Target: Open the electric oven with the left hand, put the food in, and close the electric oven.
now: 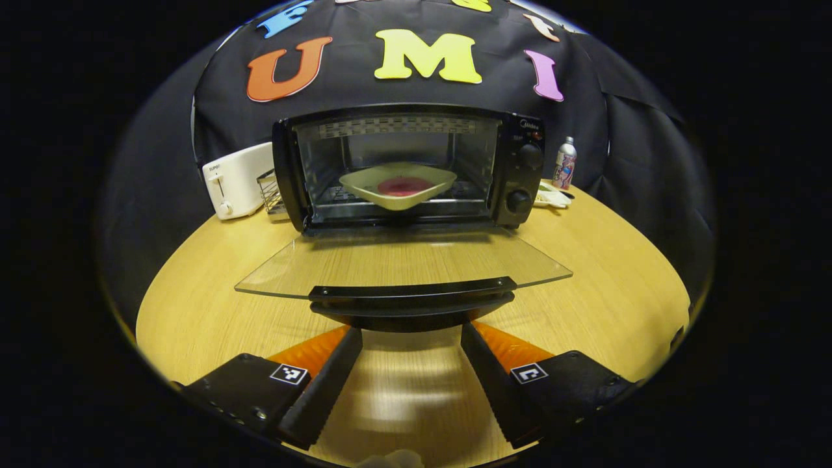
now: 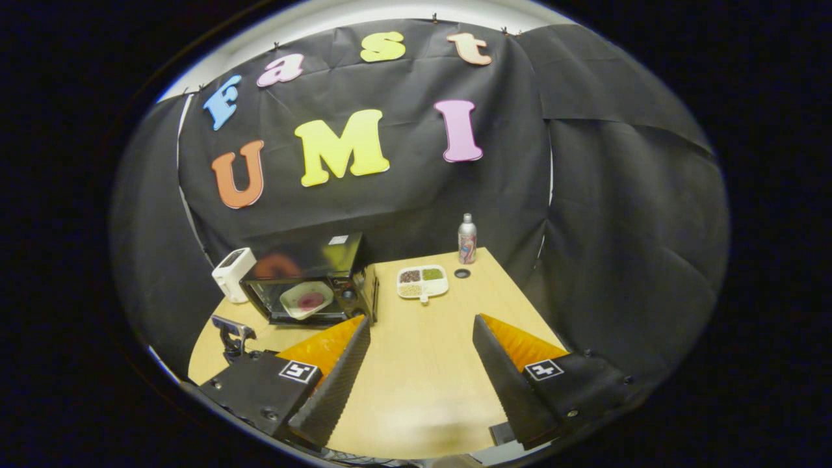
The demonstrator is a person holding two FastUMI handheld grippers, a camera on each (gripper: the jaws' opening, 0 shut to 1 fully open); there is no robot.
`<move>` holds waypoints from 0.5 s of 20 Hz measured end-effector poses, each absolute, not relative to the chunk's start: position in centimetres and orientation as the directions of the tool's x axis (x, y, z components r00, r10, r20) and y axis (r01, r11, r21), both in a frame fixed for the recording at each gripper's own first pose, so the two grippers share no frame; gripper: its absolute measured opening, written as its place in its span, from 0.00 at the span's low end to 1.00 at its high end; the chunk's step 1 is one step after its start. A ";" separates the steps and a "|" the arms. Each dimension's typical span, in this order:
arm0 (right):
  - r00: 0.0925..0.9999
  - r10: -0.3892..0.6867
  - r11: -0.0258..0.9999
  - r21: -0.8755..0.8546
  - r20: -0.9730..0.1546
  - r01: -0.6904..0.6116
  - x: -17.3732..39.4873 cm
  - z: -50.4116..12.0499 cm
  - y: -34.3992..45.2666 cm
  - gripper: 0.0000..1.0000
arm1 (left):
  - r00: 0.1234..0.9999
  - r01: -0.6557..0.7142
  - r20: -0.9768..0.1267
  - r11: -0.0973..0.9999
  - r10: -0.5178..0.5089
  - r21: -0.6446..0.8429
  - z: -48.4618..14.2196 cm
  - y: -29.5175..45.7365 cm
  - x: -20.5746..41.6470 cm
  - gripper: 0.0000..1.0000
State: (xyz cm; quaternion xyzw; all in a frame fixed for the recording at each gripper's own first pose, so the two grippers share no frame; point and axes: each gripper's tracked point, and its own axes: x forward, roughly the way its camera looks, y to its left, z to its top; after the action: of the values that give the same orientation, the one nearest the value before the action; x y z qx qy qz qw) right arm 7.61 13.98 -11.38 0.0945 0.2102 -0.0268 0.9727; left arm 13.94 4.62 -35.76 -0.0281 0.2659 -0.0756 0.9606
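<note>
1. The oven (image 1: 406,169) is sitting at the back of the bench (image 1: 604,292) with its glass door (image 1: 403,263) lying flat and open toward the camera, which leaves the inside free to reach.
2. The plate (image 1: 398,185) with the red food (image 1: 404,187) is resting on the rack inside the oven, so I judge the loading step done and closing to be what is left.
3. The left hand-held gripper (image 1: 411,338) is facing the door handle (image 1: 413,300) squarely, its fingers spread apart and gripping nothing; the handle is lying just above and ahead of the fingertips. This placement suits lifting the door from below to swing it shut.
4. The right hand-held gripper (image 2: 421,328) is hanging well back over the bench, fingers apart and empty, probably to stay out of the door's path.
5. A toaster (image 1: 235,179) is standing left of the oven, and a bottle (image 1: 564,162) and a snack tray (image 2: 422,283) to its right, all away from the door's swing.
</note>
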 end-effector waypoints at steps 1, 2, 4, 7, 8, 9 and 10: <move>0.909 -0.005 0.979 0.181 -0.416 0.088 7.6 -11.4 14.2 0.96 | 0.855 0.128 -0.494 0.987 -0.159 -0.095 -34.7 4.8 14.4 0.97; 0.912 -0.001 0.979 0.185 -0.411 0.085 7.6 -11.2 14.2 0.96 | 0.863 0.130 -0.479 0.987 -0.160 -0.094 -33.7 4.9 15.0 0.97; 0.918 0.005 0.979 0.191 -0.396 0.077 7.7 -10.8 14.3 0.95 | 0.884 0.148 -0.435 0.985 -0.170 -0.084 -31.1 5.1 16.7 0.97; 0.924 0.001 0.980 0.184 -0.384 0.075 7.8 -10.6 14.0 0.96 | 0.908 0.154 -0.386 0.986 -0.164 -0.057 -27.8 5.6 19.6 0.97; 0.925 -0.002 0.978 0.192 -0.380 0.081 7.8 -10.6 13.9 0.96 | 0.912 0.147 -0.377 0.987 -0.161 -0.065 -27.0 5.7 20.2 0.97; 0.926 -0.004 0.976 0.199 -0.377 0.085 7.7 -10.7 13.9 0.96 | 0.918 0.148 -0.360 0.986 -0.165 -0.075 -26.2 5.6 20.8 0.98; 0.924 -0.007 0.975 0.201 -0.382 0.090 7.7 -10.9 13.9 1.00 | 0.921 0.147 -0.352 0.986 -0.164 -0.074 -25.8 5.6 21.0 0.98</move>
State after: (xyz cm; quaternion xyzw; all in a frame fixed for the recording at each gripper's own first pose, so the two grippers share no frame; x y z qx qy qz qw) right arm 7.74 13.86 -10.90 0.1080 0.1930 -0.0249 0.9749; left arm 20.99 5.62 -25.80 -0.0232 0.1817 -0.0792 0.9799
